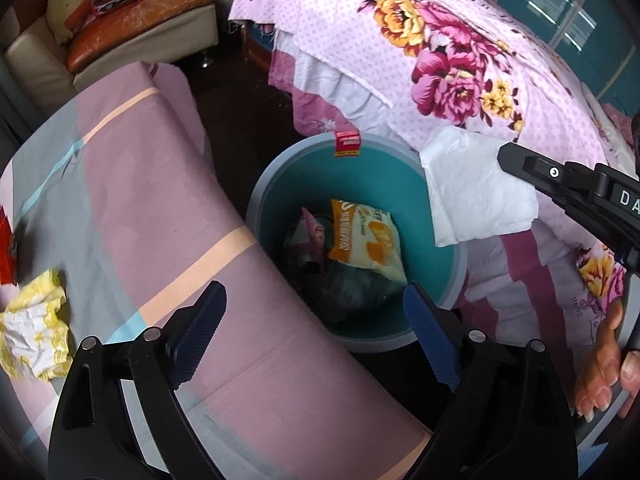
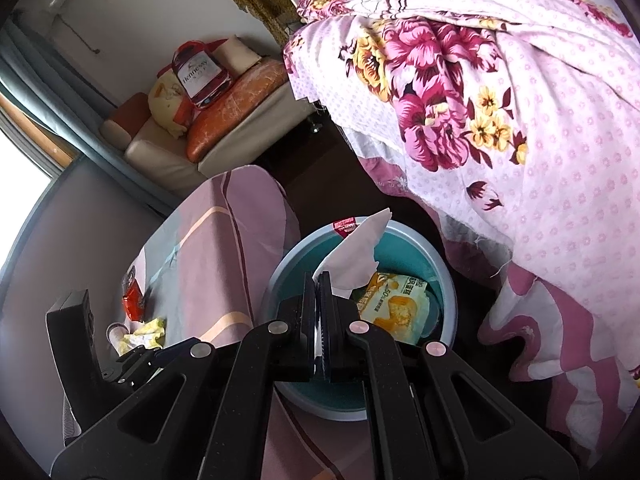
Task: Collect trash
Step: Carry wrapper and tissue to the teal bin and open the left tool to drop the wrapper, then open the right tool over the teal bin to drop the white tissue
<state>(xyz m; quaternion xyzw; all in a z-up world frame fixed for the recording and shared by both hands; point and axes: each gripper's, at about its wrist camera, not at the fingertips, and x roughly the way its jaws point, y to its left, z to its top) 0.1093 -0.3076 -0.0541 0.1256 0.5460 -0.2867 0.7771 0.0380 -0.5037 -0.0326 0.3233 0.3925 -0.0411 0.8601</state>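
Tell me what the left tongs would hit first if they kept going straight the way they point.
Probably the trash in the teal bin: the open left tongs aim into it, at the dark bag beside the orange snack packet. Depth is uncertain.

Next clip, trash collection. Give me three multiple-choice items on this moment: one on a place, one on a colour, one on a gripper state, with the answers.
1. Where is the orange snack bag?
A. On the sofa
B. Inside the bin
C. On the bed

2. What colour is the inside of the bin?
A. Teal
B. Red
C. Black

3. What is the right gripper doing?
A. Open and empty
B. Shut on a white tissue
C. Shut on the crumpled yellow paper

Answers: 1 B, the bag lies on the other trash in the bin. 2 A, the inner wall shows teal in both views. 3 B, its fingers pinch the tissue above the bin; the left gripper is open.
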